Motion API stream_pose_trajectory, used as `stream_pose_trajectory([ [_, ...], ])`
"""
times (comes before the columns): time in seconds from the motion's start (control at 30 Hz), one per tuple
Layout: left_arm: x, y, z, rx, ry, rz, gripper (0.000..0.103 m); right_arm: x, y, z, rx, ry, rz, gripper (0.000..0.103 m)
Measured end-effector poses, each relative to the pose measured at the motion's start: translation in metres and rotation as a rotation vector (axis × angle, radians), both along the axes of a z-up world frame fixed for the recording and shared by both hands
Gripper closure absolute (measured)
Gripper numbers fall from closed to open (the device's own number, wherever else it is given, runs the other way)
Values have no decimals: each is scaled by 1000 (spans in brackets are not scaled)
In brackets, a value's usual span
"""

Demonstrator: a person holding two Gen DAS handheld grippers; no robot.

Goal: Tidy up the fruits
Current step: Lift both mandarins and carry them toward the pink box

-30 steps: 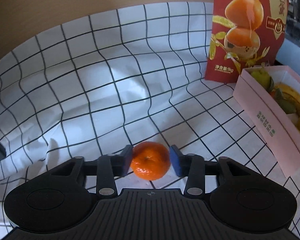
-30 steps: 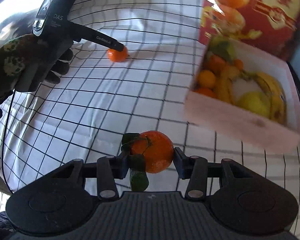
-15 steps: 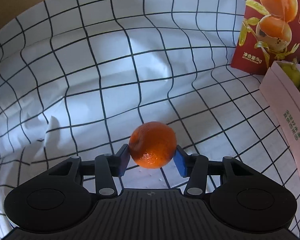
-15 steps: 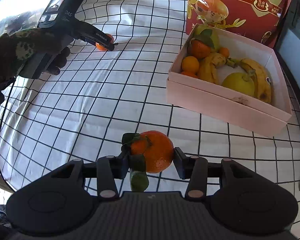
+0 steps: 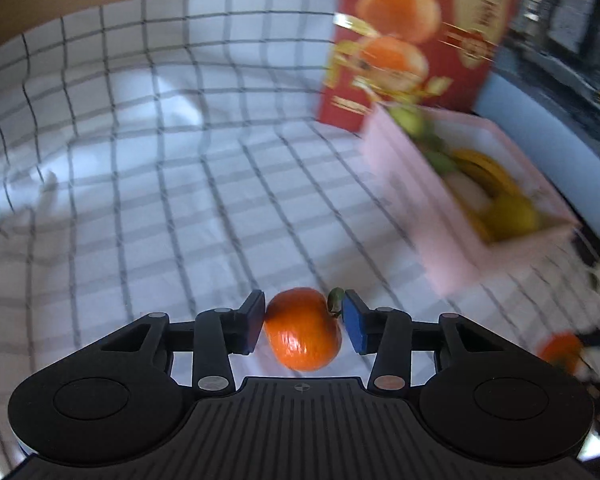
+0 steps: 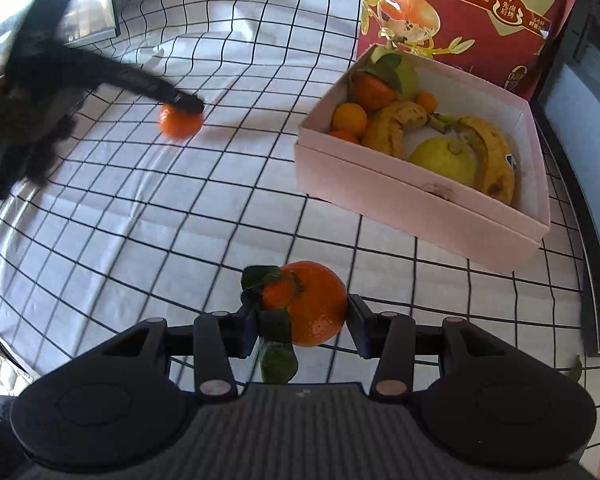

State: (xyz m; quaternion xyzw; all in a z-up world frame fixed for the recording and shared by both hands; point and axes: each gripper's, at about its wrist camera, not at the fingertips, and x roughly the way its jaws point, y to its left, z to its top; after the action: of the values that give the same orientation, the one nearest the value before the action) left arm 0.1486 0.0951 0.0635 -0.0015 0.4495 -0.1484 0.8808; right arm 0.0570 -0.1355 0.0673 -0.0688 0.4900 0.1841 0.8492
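Left gripper (image 5: 302,322): jaws just closing — pinching a tangerine (image 5: 303,329).
Right gripper (image 6: 302,326): jaws clamped on a leafy orange (image 6: 305,307).
Pink box (image 6: 416,196): at 2 o'clock — bananas (image 6: 488,158) inside.

1. On the red carton (image 6: 472,12), at 1 o'clock in the right wrist view: a large white character "蛋" at its top edge.
2. Below it, small white lines of Chinese print and a round emblem, too small to read surely.
3. In the left wrist view, same red carton (image 5: 412,40) at 1 o'clock, print blurred, not readable.
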Motion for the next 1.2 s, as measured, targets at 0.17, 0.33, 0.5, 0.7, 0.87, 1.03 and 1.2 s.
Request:
stream_pose_trajectory([
  [0.17,-36,-19,5,-72,5,-16,86,1,-10,-3,-7,2,7,58],
  [0.33,-52,-46,12,-67,1,-79,86,1,-20,-7,0,9,12,58],
  [0.5,-57,-64,7,81,-33,-89,82,0,-29,-17,3,22,3,58],
  [0.7,-61,-74,13,228,-137,-102,80,-2,-34,-23,20,6,-14,58],
  [0.87,-53,-85,-1,290,-110,-128,75,0,-27,-24,2,-31,-14,58],
  [1.03,-59,-100,-10,357,-123,-200,50,0,-27,-24,-5,-29,-10,58],
  [1.2,-59,-103,-12,327,-111,-217,36,-2,-28,-26,-9,-8,-23,58],
])
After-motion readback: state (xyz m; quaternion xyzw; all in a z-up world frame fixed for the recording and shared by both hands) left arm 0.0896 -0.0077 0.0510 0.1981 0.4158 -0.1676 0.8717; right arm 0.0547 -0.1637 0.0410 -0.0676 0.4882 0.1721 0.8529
